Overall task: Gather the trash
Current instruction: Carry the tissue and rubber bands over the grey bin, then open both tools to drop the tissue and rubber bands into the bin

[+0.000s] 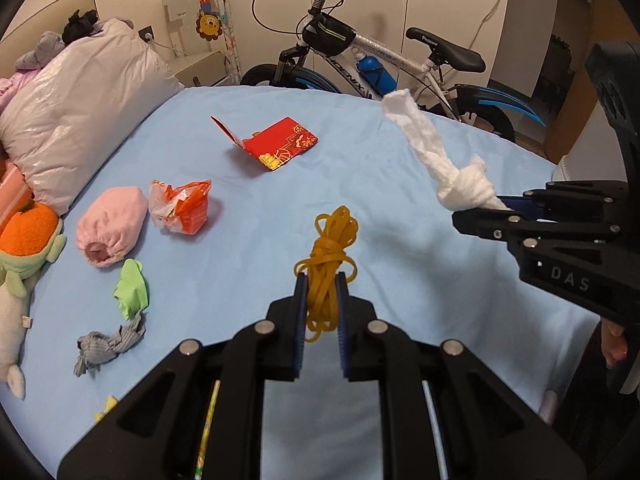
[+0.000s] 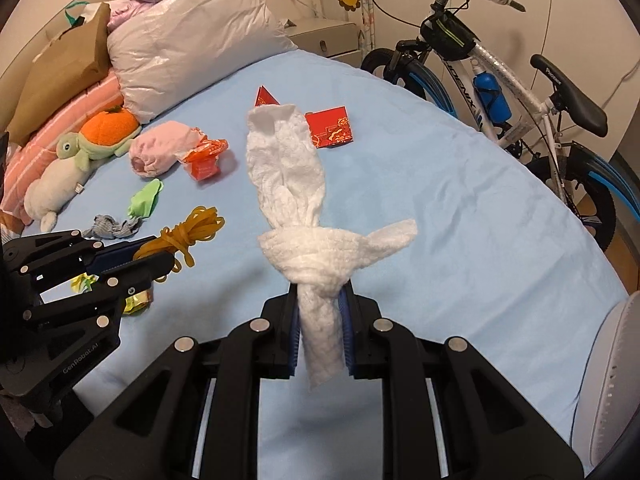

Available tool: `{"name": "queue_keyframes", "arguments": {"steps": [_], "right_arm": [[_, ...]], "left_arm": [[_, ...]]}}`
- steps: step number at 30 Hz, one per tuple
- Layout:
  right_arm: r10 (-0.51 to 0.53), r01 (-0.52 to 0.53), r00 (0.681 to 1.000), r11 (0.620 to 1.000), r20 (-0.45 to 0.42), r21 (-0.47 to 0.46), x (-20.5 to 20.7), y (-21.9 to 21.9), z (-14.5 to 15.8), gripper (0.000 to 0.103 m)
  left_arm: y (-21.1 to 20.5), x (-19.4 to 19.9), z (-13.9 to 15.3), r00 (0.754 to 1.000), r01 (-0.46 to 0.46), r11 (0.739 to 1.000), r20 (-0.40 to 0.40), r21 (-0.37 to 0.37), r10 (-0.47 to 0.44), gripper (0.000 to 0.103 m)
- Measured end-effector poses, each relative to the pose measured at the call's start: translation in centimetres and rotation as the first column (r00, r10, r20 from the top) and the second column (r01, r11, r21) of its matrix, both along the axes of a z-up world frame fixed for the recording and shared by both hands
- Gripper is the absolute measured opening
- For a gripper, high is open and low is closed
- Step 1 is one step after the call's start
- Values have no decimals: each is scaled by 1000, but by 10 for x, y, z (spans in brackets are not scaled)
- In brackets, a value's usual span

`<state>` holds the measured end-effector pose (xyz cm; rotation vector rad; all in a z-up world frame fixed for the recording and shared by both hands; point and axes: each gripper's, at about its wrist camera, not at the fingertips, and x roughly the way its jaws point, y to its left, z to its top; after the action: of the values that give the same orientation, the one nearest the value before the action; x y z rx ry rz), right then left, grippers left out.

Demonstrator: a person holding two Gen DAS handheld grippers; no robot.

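Observation:
My left gripper (image 1: 321,282) is shut on a bundle of yellow rubber bands (image 1: 330,258) and holds it above the blue bed sheet (image 1: 240,240). It also shows in the right wrist view (image 2: 158,250) with the bands (image 2: 188,232). My right gripper (image 2: 320,300) is shut on a knotted white tissue (image 2: 296,200), held upright above the bed; it shows in the left wrist view (image 1: 502,206) with the tissue (image 1: 440,152). On the sheet lie a red envelope (image 1: 280,142), an orange wrapper (image 1: 182,206), a green scrap (image 1: 132,288) and a grey scrap (image 1: 106,346).
A pink rolled cloth (image 1: 110,230), plush toys (image 1: 28,248) and a large pillow (image 1: 80,108) sit at the left. A bicycle (image 1: 380,52) stands beyond the bed. Yellow-green wrappers (image 2: 136,302) lie under my left gripper. A brown paper bag (image 2: 64,64) leans at the headboard.

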<state>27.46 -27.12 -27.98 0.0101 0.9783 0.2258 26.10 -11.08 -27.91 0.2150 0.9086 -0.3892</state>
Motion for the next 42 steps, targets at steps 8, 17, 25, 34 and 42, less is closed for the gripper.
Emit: {"name": "queue_keyframes", "arguments": {"steps": [8,17,25,34,42], "right_arm": [[-69,68,996,997,53,23,-87,-60,69,16],[-199,195,971,980,130,49,-183,-169,162,16],[-335,330,924,942,184,60,-243,-267,228,16],[-405,415,889,910,212,-4,-249,-332,256,16],[-409,421,893,907,189,-23,-225,-371,247,16]], "left_arm": [[-34,-54,62,996,66,998,66,-6,-65,14],[-110,-88,145,962,246,969,132,-33,-240,14],[-202,-106,209,881,454,889,183,-64,-437,14],[-306,-106,231,801,590,802,200,-98,-565,14],[-374,-90,214,772,633,767,157,-104,-616,18]]}}
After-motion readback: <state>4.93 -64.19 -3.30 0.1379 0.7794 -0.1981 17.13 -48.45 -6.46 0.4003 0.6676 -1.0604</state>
